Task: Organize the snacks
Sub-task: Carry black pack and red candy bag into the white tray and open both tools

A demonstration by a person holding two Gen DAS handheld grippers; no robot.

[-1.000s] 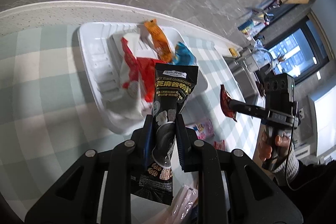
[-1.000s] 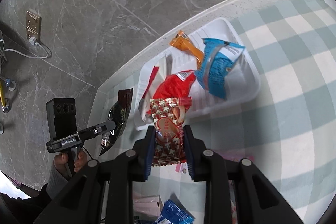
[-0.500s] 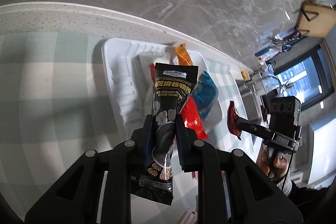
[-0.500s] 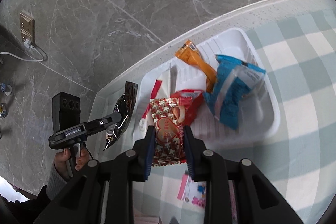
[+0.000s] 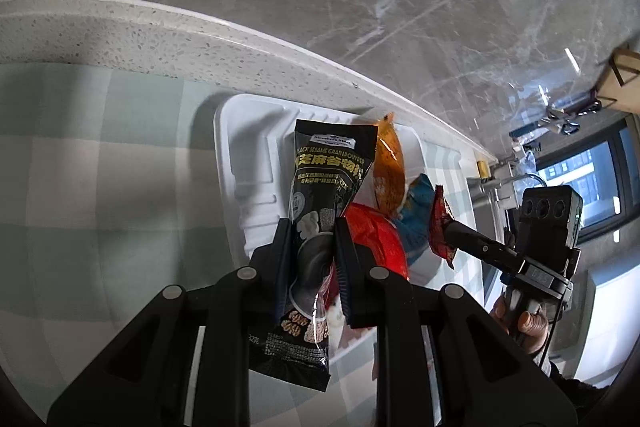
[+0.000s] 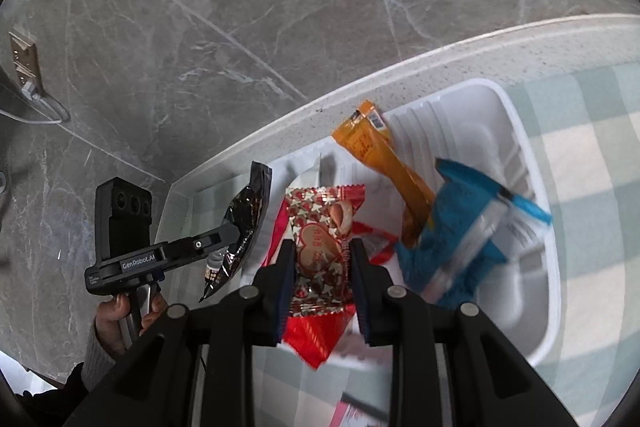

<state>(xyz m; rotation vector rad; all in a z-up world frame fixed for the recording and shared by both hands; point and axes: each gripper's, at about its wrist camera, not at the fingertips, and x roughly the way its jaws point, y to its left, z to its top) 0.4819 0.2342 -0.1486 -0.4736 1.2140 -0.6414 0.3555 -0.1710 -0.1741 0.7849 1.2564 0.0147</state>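
Observation:
My left gripper (image 5: pixel 310 227) is shut on a black sesame snack pack (image 5: pixel 320 195) and holds it above the white tray (image 5: pixel 248 163). It also shows in the right wrist view (image 6: pixel 244 227). My right gripper (image 6: pixel 322 247) is shut on a red heart-print candy pack (image 6: pixel 320 227) over the tray (image 6: pixel 532 227); the pack also shows in the left wrist view (image 5: pixel 440 223). In the tray lie an orange pack (image 6: pixel 376 155), a blue pack (image 6: pixel 464 235) and a red pack (image 5: pixel 372 239).
The tray sits on a green-and-white checked cloth (image 5: pixel 100 167) near the speckled counter edge (image 5: pixel 160 35), with a grey marble wall (image 6: pixel 280 7) behind. A pink packet (image 6: pixel 352 413) lies on the cloth in front of the tray.
Both grippers have moved closer to and over the tray, each still holding its pack. The tray and its packs look larger in both views.

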